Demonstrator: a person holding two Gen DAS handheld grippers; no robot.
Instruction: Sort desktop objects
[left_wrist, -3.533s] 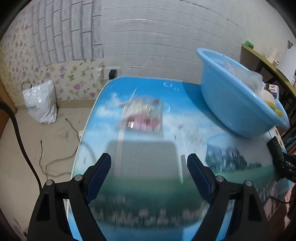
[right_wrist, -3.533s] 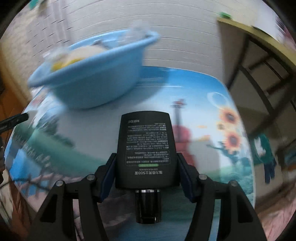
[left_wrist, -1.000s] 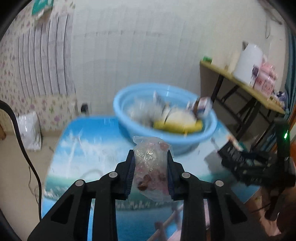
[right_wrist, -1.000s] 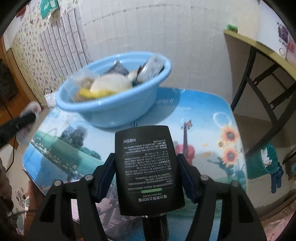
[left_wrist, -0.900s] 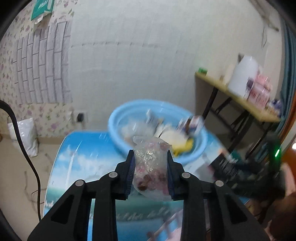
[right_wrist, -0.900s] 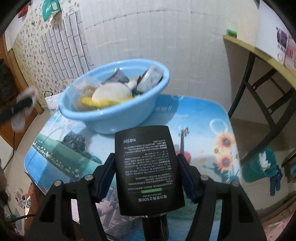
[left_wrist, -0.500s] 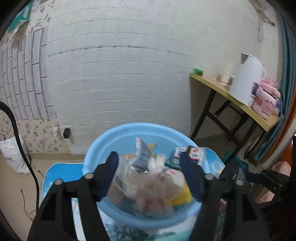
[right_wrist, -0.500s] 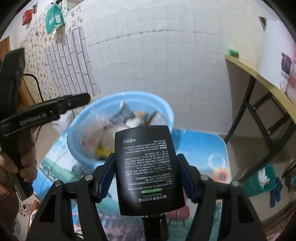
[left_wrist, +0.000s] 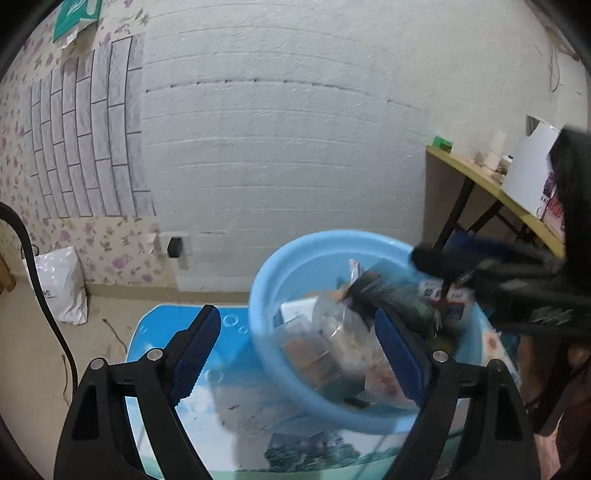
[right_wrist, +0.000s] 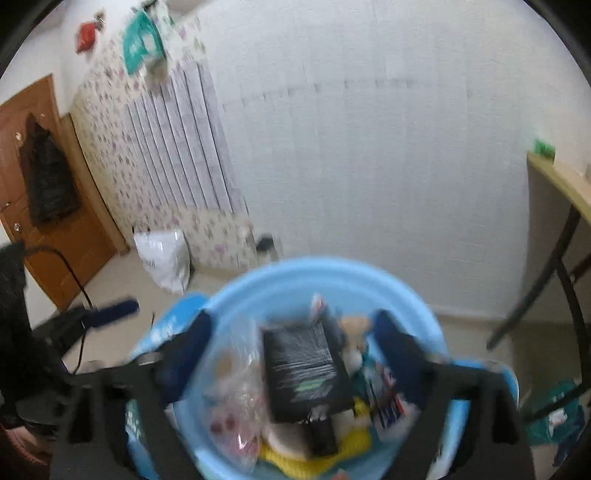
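Over the round light-blue plastic basin (right_wrist: 424, 317), the right gripper (right_wrist: 291, 347) is opening around the flat black pouch (right_wrist: 306, 373) lying lengthwise beneath, while the left gripper (left_wrist: 299, 339) opens empty alongside.

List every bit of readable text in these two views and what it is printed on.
None can be read.
Black pouch in the blue basin: lines of white print and a green bar, too blurred.
Small carton in the basin: blue and red markings, too blurred.
Green sign on the wall: white mark, illegible.
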